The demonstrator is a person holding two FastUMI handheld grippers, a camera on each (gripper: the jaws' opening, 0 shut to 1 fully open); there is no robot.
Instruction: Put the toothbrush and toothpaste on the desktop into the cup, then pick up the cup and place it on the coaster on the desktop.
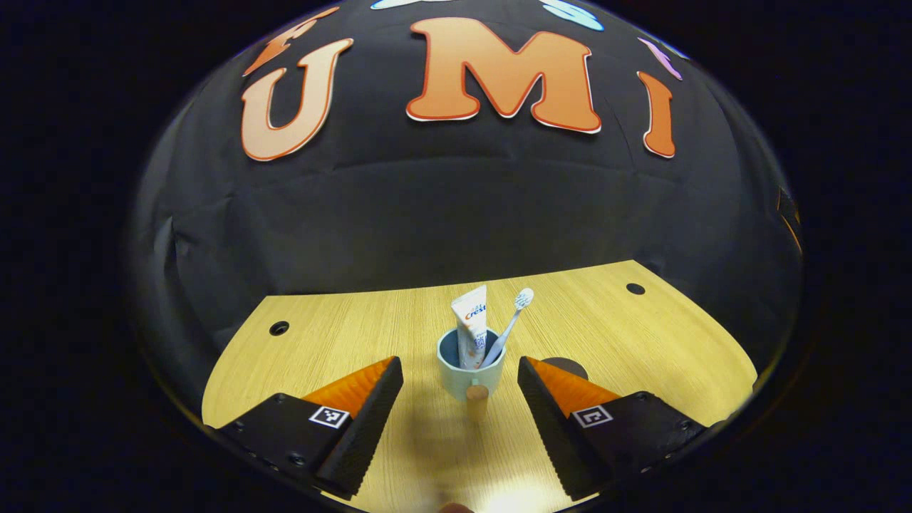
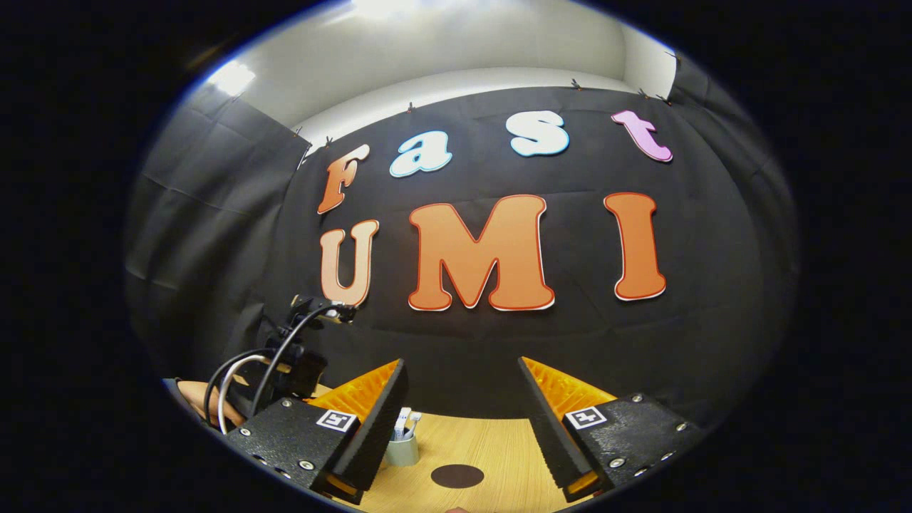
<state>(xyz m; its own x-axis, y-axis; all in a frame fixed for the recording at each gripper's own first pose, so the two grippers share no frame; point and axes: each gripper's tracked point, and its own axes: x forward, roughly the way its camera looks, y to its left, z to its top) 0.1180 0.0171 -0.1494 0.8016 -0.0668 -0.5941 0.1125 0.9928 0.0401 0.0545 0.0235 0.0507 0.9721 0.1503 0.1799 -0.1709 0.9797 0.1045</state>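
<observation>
**Both grippers spread, cup w/ brush + paste on desk**

Left gripper (image 1: pixel 460 381): fingers wide apart, holding nothing. Cup (image 1: pixel 469 370) sits between and just beyond the tips, not touching either finger. Cup upright on desk (image 1: pixel 342 335), pale blue-green, small round wooden knob on its near side. Paste (image 1: pixel 472 331) stands in cup, crimped end up. Brush (image 1: pixel 509 326) also in cup, leaning to the right in the left gripper view, bristle head up. Coaster (image 1: pixel 566 367): dark disc flat on desk, just right of cup, partly hidden behind right finger. Cup is not on it.

Right gripper (image 2: pixel 462 410): fingers also apart, empty, held well back from the work. In the right gripper view, cup (image 2: pixel 403 447) seen near left finger tip, paste + brush poking out; coaster (image 2: pixel 457 475) lies bare on desk, near the cup but apart. Other gripper w/ cables (image 2: pixel 296 360) and a hand (image 2: pixel 203 399) at far left.
</observation>
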